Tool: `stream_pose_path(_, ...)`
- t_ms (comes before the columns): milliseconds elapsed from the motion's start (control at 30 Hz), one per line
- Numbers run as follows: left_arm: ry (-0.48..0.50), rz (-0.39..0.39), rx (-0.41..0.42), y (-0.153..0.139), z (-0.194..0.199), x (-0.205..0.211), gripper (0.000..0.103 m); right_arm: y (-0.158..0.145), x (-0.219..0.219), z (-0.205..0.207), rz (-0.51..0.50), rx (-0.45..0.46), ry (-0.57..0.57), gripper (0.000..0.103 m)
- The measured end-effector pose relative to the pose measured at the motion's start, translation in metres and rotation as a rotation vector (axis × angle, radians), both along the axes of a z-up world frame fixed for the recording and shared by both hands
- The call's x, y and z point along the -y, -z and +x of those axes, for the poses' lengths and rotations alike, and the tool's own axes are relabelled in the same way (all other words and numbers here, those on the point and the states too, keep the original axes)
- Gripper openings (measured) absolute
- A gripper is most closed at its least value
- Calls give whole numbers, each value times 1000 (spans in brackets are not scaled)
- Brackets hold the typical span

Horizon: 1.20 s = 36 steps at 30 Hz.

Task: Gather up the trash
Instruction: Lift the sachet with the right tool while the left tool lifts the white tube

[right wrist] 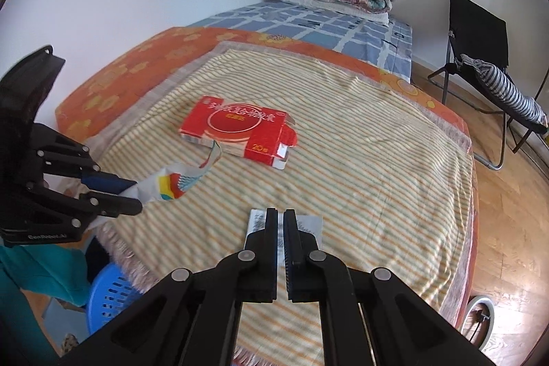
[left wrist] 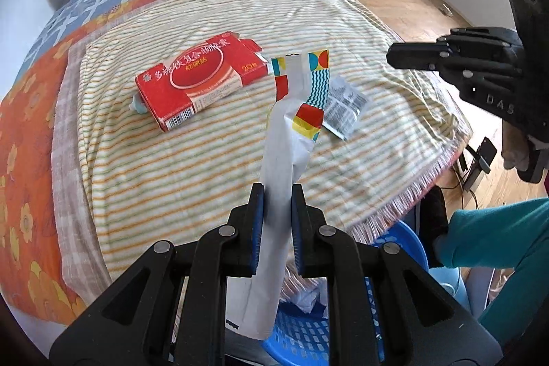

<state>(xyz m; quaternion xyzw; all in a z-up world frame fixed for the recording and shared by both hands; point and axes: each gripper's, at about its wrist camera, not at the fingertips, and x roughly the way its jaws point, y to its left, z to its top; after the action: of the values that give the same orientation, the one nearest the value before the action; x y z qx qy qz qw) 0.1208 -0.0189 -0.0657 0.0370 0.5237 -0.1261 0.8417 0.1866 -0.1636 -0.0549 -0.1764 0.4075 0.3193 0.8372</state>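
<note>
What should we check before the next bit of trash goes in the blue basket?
1. Left gripper pinches the colourful wrapper: ok.
2. Blue basket sits below the bed edge, under the wrapper's lower end: ok.
3. Right gripper carries trash: not ok; it is shut with nothing in it.
4. Grey printed packet picked up: not ok; it lies on the striped blanket.
5. Red box picked up: not ok; it lies on the blanket.
6. Room left in the basket: cannot tell.
</note>
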Motion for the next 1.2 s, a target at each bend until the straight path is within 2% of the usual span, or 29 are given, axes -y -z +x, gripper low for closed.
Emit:
stream_pose_path(67,6,5,-3,2,-6,2,13,2,2,-3,7,-12,-5,1)
stream_pose_path(133,9,7,-4,2,-10,4,13,11,1,-1,44,-113,-60,3)
stream_pose_path(200,4,11,2,0,-14,2,13,26,0,7,35,-179,-10,30)
stream_pose_path(233,2,12,5,-1,-15,1,13,31,2,11,48,-205,27,50)
stream_pose_path(267,-1,13,8,-1,-15,0,13,36,5,16,73,-253,62,57)
stream_pose_path(300,-4,14,10,-2,-16,-2,13,45,7,24,113,-336,105,57)
stream_pose_path(367,-13,12,12,-3,-14,-6,13,61,8,33,145,-440,166,57)
stream_pose_path(467,-21,5,12,-4,-11,-11,13,84,10,48,170,-550,267,57)
stream_pose_path(600,-24,-6,14,-6,-9,-16,13,102,20,66,236,-620,400,58)
stream_pose_path(700,-26,-8,14,-6,-7,-19,13,97,21,80,260,-597,441,63)
stream_pose_path(800,-35,-12,8,-5,-4,-22,13,97,14,92,232,-557,462,69)
stream_pose_path(867,-41,-7,8,-5,-3,-25,13,99,5,99,212,-544,461,77)
stream_pose_path(967,-57,-6,6,-4,0,-31,13,98,-19,102,137,-494,427,82)
stream_pose_path(1033,-70,-4,4,-4,0,-36,13,97,-34,100,64,-433,401,80)
stream_pose_path(1133,-81,-4,-1,-3,1,-42,13,98,-52,88,-77,-310,355,65)
stream_pose_path(1200,-88,-4,-1,-3,0,-44,13,94,-53,85,-82,-290,332,59)
